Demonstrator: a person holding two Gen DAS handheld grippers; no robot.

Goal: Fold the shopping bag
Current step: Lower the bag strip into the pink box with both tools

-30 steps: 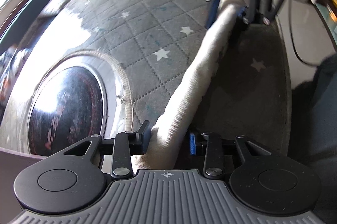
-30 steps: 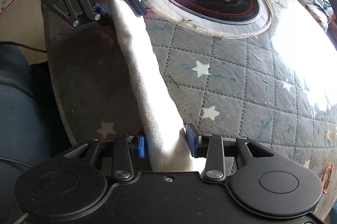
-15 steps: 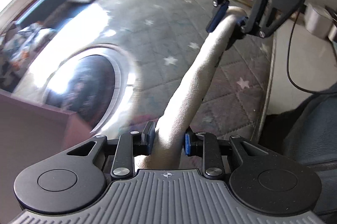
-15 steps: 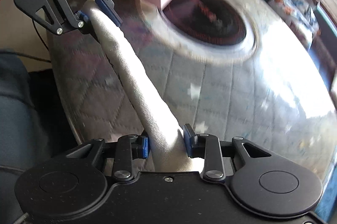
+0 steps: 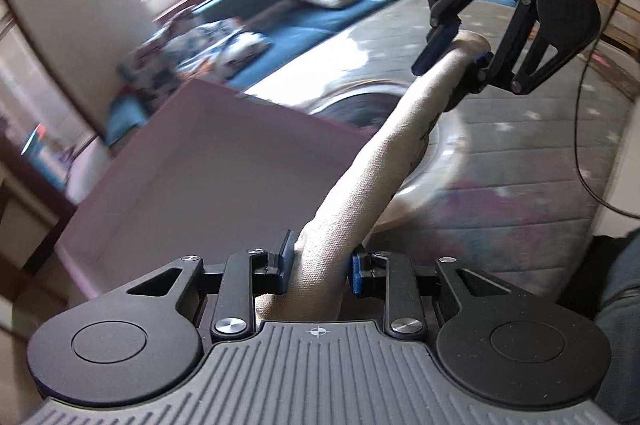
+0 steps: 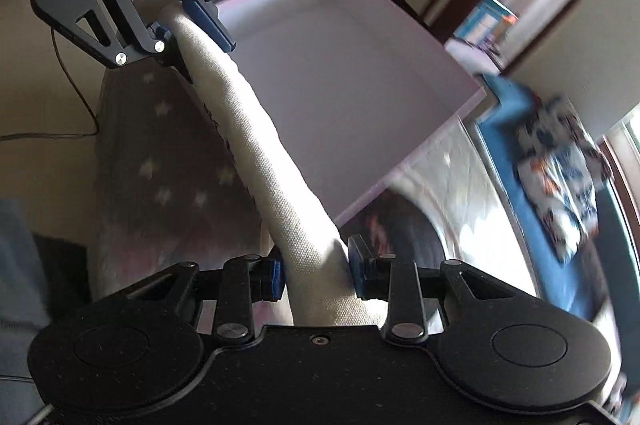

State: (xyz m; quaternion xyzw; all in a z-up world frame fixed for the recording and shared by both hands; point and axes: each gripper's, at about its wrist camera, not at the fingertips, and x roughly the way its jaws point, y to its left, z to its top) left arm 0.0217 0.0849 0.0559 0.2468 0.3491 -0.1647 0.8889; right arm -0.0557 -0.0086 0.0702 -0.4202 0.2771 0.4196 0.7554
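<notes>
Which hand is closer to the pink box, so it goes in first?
Left, probably. The left gripper holds the rolled bag end right beside the pink box; the right gripper holds the far end.

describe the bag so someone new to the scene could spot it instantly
Start at the grey star-patterned quilted mat, with the open pale lilac box beside it. Above them, the left gripper and right gripper hold a cream bag stretched between them. It is the only rolled-up woven cloth, one end clamped in each gripper.
</notes>
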